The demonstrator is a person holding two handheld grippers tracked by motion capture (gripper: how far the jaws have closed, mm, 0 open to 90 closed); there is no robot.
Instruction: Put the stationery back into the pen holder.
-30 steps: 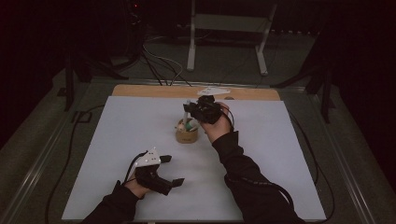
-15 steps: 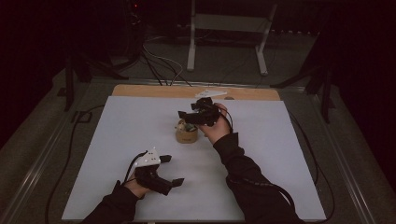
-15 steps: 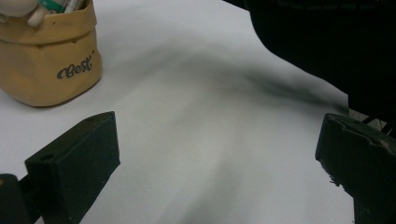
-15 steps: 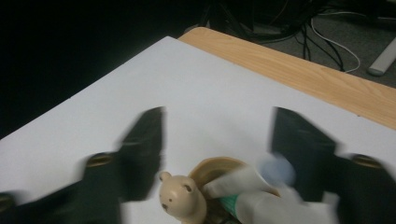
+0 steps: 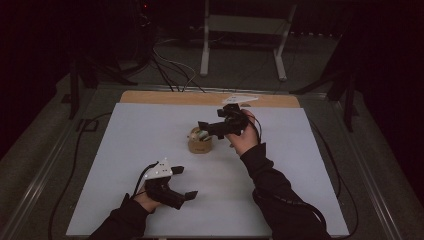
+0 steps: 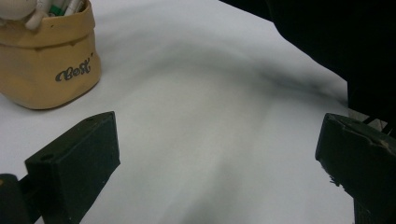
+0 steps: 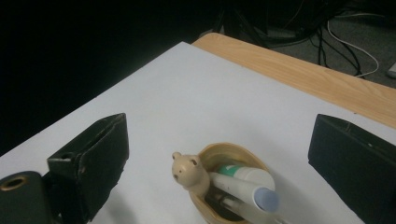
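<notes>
Right gripper (image 5: 210,126) hangs above the tan pen pot (image 5: 199,143) at the centre of the high view, its jaws spread wide after just having been opening, with nothing pressed between them. In the right gripper view the pot (image 7: 233,179) sits low in the frame between the two black jaws, apart from both, and holds a small bear figure (image 7: 187,171) at its rim, a white marker (image 7: 245,186) with a pale blue end, and a tube with a green band (image 7: 233,169).

Left gripper (image 5: 182,182) lies in the lower left of the high view, close to the near edge of the table, its jaws also apart with only the bare sheet between them. In the left gripper view the pot (image 6: 46,60) stands in the upper left corner, well away from the jaws, with dark lettering on its side.

A pale, blue-white sheet (image 5: 150,135) covers nearly the whole table; a strip of bare wood (image 5: 165,98) shows along the far edge, where a white scrap of paper (image 5: 240,98) lies. Soft creases and shadows run across the sheet (image 6: 210,130).

Around the table the room is dark. A white metal stand (image 5: 245,45) rises at the top centre of the high view, cables (image 5: 170,65) trail over the grey floor to the upper left, and black stands (image 5: 345,85) are at the upper right.
</notes>
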